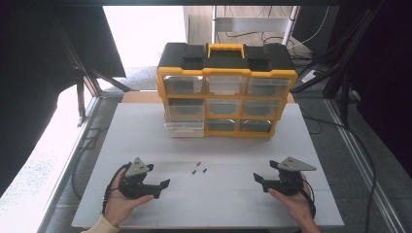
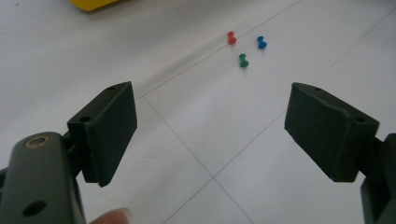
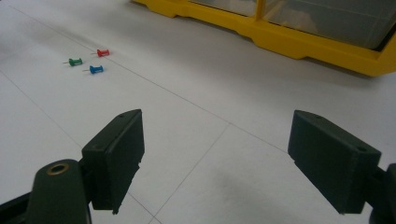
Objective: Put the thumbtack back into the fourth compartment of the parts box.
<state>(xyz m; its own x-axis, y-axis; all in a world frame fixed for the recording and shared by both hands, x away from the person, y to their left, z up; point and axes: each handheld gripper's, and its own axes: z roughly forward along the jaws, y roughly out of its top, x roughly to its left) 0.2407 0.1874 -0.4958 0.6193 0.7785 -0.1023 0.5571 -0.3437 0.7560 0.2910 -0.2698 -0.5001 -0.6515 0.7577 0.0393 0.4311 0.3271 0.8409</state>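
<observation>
Three push pins lie close together on the white table: a red pin, a green pin and a blue pin. A yellow and black drawer organizer stands at the back; its bottom-left drawer is pulled out a little. My left gripper rests open at the front left, pins ahead of it. My right gripper rests open at the front right. Both jaws hold nothing.
The white table has faint grid lines and free room between the grippers and the organizer. The organizer's yellow base lies ahead of the right gripper. Cables and frame legs lie beyond the table.
</observation>
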